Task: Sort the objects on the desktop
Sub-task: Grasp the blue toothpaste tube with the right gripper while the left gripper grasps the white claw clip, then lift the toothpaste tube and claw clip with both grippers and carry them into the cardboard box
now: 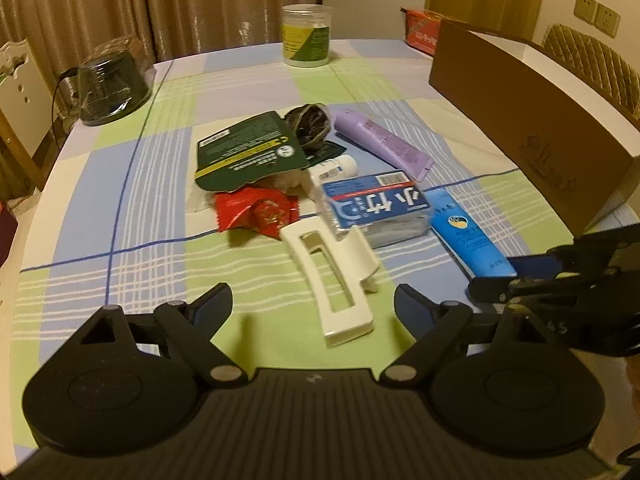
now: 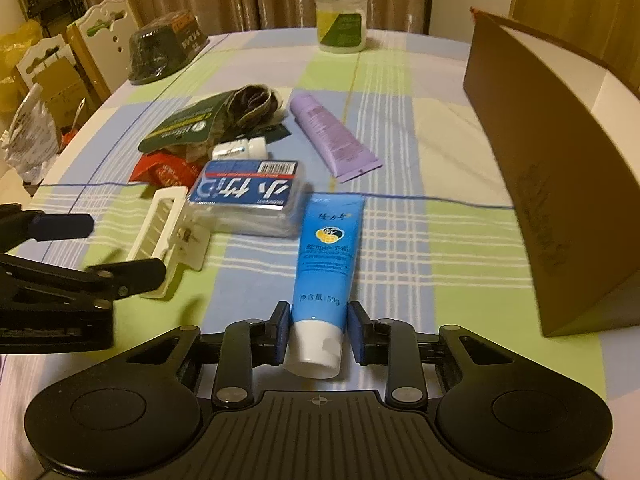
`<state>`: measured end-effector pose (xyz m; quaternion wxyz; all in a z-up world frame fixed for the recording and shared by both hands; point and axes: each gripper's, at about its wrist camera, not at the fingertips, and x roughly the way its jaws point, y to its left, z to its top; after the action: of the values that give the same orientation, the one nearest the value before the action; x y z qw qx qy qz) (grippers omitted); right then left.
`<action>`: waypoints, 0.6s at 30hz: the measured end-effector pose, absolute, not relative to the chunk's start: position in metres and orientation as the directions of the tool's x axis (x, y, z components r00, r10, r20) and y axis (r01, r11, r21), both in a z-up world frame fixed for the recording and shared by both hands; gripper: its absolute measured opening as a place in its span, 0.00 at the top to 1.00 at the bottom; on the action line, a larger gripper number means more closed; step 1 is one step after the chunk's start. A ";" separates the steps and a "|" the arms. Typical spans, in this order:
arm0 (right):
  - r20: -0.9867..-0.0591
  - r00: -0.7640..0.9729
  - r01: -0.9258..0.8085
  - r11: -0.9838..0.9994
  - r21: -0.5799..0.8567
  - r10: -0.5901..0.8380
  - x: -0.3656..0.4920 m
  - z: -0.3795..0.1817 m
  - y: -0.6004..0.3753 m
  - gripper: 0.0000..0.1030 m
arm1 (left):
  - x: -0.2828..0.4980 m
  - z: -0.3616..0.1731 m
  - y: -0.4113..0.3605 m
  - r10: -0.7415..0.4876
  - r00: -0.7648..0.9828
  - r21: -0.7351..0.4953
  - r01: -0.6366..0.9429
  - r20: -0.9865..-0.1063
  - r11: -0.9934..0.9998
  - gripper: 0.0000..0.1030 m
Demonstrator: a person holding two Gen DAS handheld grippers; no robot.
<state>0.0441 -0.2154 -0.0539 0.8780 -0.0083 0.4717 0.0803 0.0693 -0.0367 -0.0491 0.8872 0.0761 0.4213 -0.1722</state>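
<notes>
Right gripper (image 2: pixel 316 334): jaws narrow, set on either side of the white cap end of the blue tube (image 2: pixel 326 264). Left pad against the cap; right pad just beside it, contact not certain. Tube flat on the checked tablecloth (image 2: pixel 420 240), cap near, crimped end far.

Left gripper (image 1: pixel 314 300): jaws wide, nothing gripped. White hair claw clip (image 1: pixel 334 280) lying between the fingertips, tilted, near end toward the gripper, apart from both pads.

Object cluster at table centre:
- Clear box with blue label (image 2: pixel 250 200), just left of the blue tube, touching the far end of the clip.
- Purple tube (image 2: pixel 332 136), far right of the box, lying diagonally.
- Small white bottle (image 2: pixel 240 148), just beyond the box.
- Red wrappers (image 1: pixel 256 210), left of the box.
- Dark green card package (image 1: pixel 248 150), beyond the wrappers, partly over them.
- Brownish bundle (image 1: pixel 310 122) at the far edge of the card; material cannot be told.

Right side of table: brown cardboard box (image 2: pixel 540 184), open, wall upright.
Far edge: clear jar with yellow-green label (image 2: pixel 340 22).
Far left: dark bowl-shaped container in clear wrap (image 2: pixel 164 54).
</notes>
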 end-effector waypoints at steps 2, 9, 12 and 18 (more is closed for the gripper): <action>-0.825 0.550 -0.144 0.988 0.058 0.129 0.043 -0.051 -0.218 0.72 | 0.072 -0.052 -0.042 -0.238 0.580 -0.002 0.377 -0.779 0.926 0.22; -0.816 0.568 -0.123 0.991 0.048 0.109 0.041 -0.042 -0.228 0.72 | 0.082 -0.063 -0.053 -0.217 0.574 0.016 0.373 -0.790 0.928 0.33; -0.813 0.573 -0.116 0.992 0.042 0.102 0.041 -0.041 -0.231 0.72 | 0.085 -0.067 -0.056 -0.220 0.573 0.012 0.372 -0.789 0.928 0.42; -0.811 0.576 -0.115 0.992 0.046 0.104 0.042 -0.039 -0.234 0.72 | 0.085 -0.070 -0.059 -0.232 0.579 0.017 0.390 -0.782 0.920 0.59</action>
<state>0.0416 -0.2338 -0.0394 0.8878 -0.0061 0.4561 0.0618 0.0849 -0.0587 -0.0700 0.8837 0.0938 0.4235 -0.1760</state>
